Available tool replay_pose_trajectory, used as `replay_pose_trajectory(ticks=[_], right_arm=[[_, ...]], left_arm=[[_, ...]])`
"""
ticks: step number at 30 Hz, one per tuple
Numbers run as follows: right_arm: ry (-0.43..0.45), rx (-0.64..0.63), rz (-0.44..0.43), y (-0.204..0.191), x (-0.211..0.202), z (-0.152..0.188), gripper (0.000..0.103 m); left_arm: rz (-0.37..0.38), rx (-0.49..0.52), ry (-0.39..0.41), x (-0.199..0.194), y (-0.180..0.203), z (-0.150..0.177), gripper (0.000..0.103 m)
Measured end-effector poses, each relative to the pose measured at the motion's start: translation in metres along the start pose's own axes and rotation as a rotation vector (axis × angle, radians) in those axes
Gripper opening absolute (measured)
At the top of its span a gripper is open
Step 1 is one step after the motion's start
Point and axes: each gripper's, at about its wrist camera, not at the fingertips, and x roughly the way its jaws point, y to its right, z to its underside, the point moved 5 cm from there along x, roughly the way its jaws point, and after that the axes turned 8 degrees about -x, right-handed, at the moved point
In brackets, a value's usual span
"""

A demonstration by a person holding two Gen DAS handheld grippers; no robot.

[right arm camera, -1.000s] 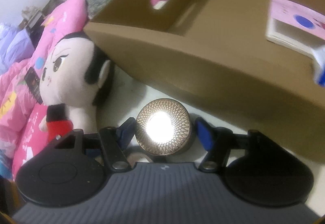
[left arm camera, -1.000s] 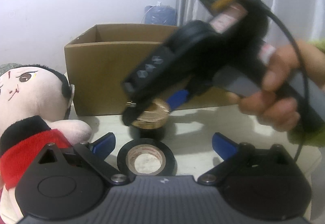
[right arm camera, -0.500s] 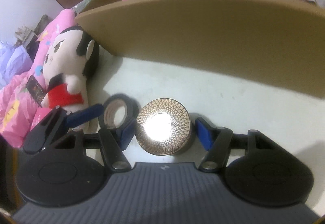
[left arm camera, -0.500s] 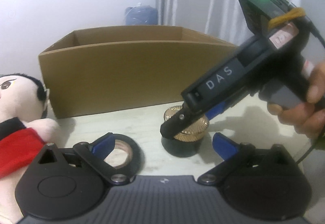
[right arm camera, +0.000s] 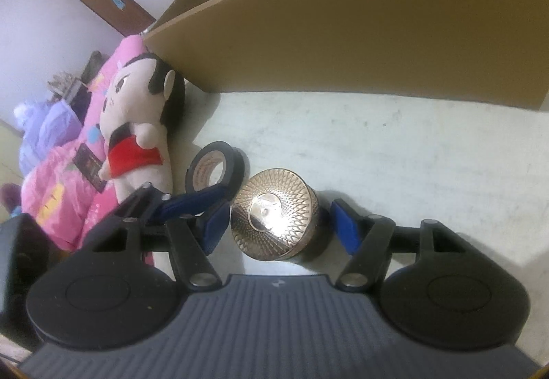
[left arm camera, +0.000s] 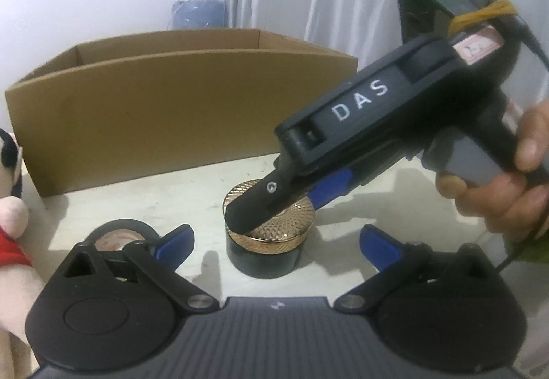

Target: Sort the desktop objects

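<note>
The right gripper (right arm camera: 279, 222) is straddling the gold-lidded jar (right arm camera: 274, 224) at lower centre, fingers unclenched and not pressing it; the left gripper (left arm camera: 274, 241), also spread, is hovering nearby.

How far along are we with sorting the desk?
Done: nothing visibly; the cardboard box's inside is out of view. In hand: the right gripper's fingers straddle the gold-lidded jar, which stands on the table, not clamped. The left gripper is open near the tape roll. Left: jar, tape roll and plush doll all sit outside the box.
</note>
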Motion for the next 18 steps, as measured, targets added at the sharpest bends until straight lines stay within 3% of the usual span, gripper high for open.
replay_pose_trajectory(ticks=[7,18], right_arm=[[0.030,0.008,-0.002,0.001,-0.008,-0.003,0.069],[0.129,-0.114,0.191,-0.007,-0.036,-0.018,0.102]], left_arm=[[-0.035,0.002,-0.038,0.015,-0.001,0.000,0.103],[-0.040,-0.028,-0.093,0.023,-0.003,0.009,0.103]])
